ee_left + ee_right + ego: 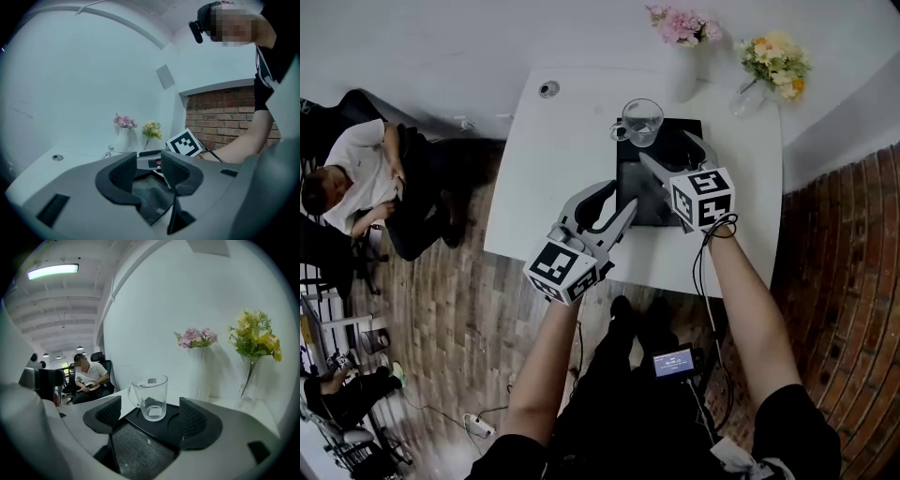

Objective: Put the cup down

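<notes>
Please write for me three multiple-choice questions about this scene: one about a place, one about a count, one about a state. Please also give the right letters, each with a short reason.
1. Where does the glass cup stand?
A) on the black tray
B) on the floor
C) on an office chair

2. How many flower vases stand on the white table?
A) one
B) two
C) four

3. In what state is the right gripper?
A) shut on the cup
B) shut, holding nothing
C) open, holding nothing

Answers:
1. A: the right gripper view shows the cup upright on the tray.
2. B: one vase holds pink flowers and the other holds yellow flowers.
3. C: its jaws stand wide apart, and the cup sits beyond them, untouched.
</notes>
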The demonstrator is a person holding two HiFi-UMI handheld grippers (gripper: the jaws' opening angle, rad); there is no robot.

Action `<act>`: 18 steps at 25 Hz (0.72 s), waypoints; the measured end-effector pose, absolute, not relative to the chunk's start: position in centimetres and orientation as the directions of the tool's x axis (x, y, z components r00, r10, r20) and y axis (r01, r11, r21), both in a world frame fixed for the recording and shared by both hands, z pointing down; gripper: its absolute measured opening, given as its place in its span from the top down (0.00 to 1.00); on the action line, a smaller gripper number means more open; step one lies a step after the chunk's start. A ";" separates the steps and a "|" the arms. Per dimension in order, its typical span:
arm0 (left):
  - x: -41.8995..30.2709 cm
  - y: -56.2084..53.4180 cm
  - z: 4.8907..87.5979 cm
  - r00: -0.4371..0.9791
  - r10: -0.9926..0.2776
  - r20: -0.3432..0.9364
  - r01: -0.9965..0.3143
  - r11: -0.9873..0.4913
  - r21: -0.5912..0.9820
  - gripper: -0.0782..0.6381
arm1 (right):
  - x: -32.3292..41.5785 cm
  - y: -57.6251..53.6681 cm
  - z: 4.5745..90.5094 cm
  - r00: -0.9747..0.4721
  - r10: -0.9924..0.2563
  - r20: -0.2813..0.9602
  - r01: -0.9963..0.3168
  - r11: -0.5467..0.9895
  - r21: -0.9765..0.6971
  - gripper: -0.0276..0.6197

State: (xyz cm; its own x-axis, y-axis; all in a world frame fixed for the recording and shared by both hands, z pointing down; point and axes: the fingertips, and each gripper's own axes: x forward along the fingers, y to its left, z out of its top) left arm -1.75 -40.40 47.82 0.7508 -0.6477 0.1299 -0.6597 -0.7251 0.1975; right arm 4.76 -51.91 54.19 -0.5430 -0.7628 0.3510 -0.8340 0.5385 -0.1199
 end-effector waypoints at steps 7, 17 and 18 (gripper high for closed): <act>-1.0 -39.5 47.5 0.754 -0.642 0.137 -0.656 -0.728 0.200 0.67 | 5.0 -48.8 50.7 -0.588 -0.756 0.286 -0.808 0.565 -0.167 0.37; 0.4 -36.7 44.4 0.786 -0.611 0.097 -0.618 -0.765 0.183 0.68 | 5.7 -42.0 45.1 -0.644 -0.745 0.175 -0.765 0.624 -0.161 0.46; 0.4 -36.3 44.2 0.787 -0.610 0.093 -0.616 -0.766 0.183 0.68 | 5.7 -41.2 44.6 -0.646 -0.745 0.164 -0.763 0.627 -0.156 0.46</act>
